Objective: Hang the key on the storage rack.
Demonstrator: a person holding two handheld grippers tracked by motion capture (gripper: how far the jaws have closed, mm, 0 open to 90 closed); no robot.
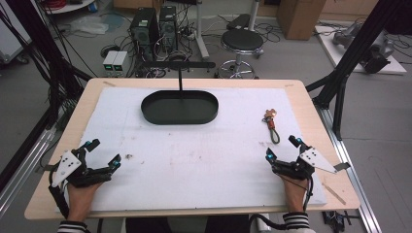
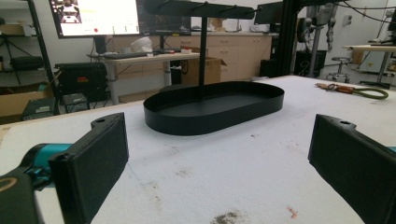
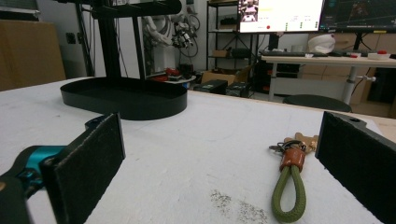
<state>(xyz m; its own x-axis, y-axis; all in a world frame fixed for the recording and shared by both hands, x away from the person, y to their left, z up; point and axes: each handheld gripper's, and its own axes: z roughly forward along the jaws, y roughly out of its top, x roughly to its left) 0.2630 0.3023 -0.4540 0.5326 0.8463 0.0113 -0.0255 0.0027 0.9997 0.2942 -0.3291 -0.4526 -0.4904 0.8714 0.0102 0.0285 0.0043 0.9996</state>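
Both tongs rest spread apart and empty at the table's (image 1: 311,104) near corners, the right tongs (image 1: 282,148) just short of the green keychain loop (image 1: 273,127), seemingly ready to grasp it

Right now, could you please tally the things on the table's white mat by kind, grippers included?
Black oval tray stand: 1
Olive rope keychain: 1
Handheld grippers, left gripper and right gripper, both open: 2
Total: 4
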